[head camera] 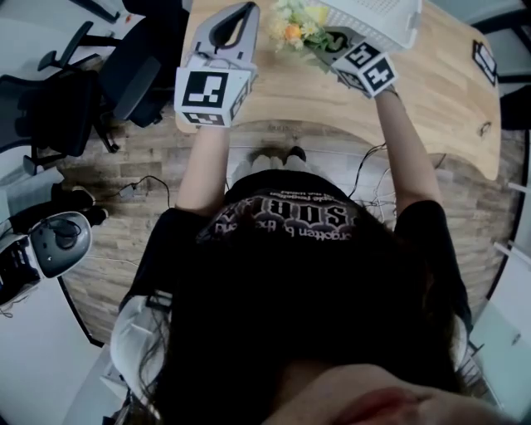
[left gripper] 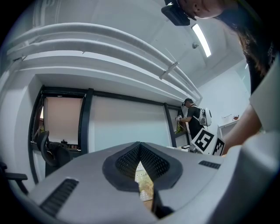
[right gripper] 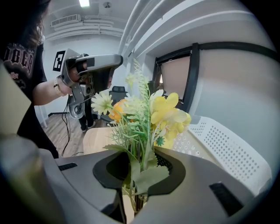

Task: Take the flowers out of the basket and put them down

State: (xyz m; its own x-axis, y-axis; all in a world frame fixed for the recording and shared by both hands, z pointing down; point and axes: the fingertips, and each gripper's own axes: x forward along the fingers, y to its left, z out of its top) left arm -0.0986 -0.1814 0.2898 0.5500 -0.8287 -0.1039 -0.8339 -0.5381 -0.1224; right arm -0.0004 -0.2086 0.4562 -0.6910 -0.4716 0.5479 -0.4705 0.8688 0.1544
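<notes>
- Right gripper view showed the right gripper [right gripper: 138,175] clamped on the flowers' [right gripper: 148,113] stems, blooms just beside the white basket [right gripper: 218,144].
- Left gripper [left gripper: 140,148], jaws together and empty, hung left of the basket.
- Worktop [head camera: 431,91] carried the basket.

Both bare arms stretch forward. The left arm [head camera: 202,166] holds the left gripper [head camera: 241,15] out, its jaws met at the tips with nothing between them. To its right, the right arm [head camera: 405,145] carries the right gripper [head camera: 328,43], whose jaws pinch the stems of the flowers [right gripper: 146,116], the blooms standing beyond its tips.
</notes>
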